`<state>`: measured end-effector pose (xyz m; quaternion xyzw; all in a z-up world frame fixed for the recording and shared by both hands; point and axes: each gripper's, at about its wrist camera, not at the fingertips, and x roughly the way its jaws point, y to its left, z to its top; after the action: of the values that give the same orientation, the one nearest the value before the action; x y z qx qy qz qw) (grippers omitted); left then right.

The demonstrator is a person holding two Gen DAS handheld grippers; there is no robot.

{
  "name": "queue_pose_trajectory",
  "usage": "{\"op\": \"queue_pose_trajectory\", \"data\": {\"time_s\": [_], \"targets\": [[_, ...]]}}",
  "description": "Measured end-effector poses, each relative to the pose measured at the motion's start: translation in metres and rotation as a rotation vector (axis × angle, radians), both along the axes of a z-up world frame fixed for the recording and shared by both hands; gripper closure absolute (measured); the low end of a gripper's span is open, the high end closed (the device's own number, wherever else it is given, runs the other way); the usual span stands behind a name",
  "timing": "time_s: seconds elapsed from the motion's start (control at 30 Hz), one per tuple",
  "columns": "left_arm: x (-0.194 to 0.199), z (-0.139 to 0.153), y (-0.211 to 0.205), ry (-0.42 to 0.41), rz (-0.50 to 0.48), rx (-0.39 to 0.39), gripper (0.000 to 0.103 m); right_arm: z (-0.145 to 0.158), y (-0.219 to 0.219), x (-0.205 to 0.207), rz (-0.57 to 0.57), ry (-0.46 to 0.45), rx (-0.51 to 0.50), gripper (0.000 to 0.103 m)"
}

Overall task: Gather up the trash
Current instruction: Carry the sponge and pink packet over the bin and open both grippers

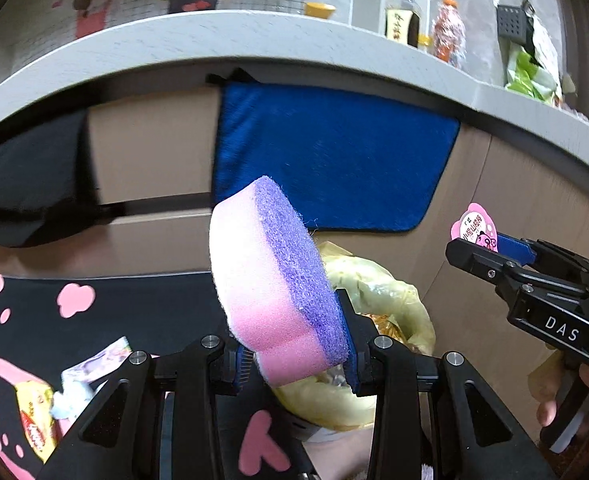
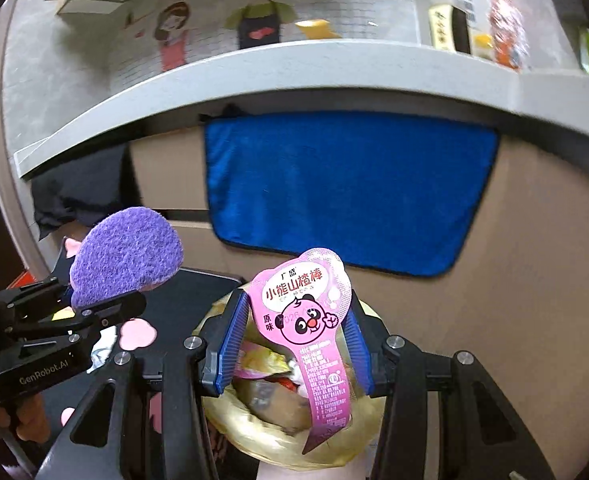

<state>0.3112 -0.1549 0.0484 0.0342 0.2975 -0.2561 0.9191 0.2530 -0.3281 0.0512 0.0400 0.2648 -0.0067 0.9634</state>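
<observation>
My left gripper [image 1: 294,364] is shut on a pink and purple sponge [image 1: 270,280], holding it upright above a yellow trash bag [image 1: 378,292]. The sponge also shows in the right wrist view [image 2: 126,260]. My right gripper [image 2: 294,344] is shut on a pink snack wrapper [image 2: 310,320] printed with a panda face, held over the same open yellow trash bag [image 2: 278,436], which holds several wrappers. In the left wrist view the right gripper [image 1: 478,252] shows at right with the wrapper [image 1: 474,232] at its tips.
A blue towel [image 1: 334,164] hangs from the grey counter edge [image 1: 174,48] over brown cabinet doors. Bottles [image 1: 402,16] and a green bag stand on the counter. A black bag with pink clouds [image 1: 74,304] holding wrappers lies at left.
</observation>
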Motion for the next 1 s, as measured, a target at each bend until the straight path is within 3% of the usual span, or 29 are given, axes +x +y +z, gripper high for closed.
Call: {"op": "queue_pose_trajectory", "data": {"time_s": [0.87, 0.93, 1.0], "targets": [[0.061, -0.074, -0.057, 0.189, -0.052, 0.015, 0.066, -0.049, -0.044, 0.036, -0.033, 0.081, 0.033, 0.059], [0.065, -0.075, -0.059, 0.205, -0.077, -0.004, 0.063, -0.052, -0.046, 0.038, -0.039, 0.082, 0.034, 0.059], [0.068, -0.078, -0.06, 0.216, -0.09, -0.01, 0.052, -0.054, -0.047, 0.039, -0.044, 0.085, 0.037, 0.059]]}}
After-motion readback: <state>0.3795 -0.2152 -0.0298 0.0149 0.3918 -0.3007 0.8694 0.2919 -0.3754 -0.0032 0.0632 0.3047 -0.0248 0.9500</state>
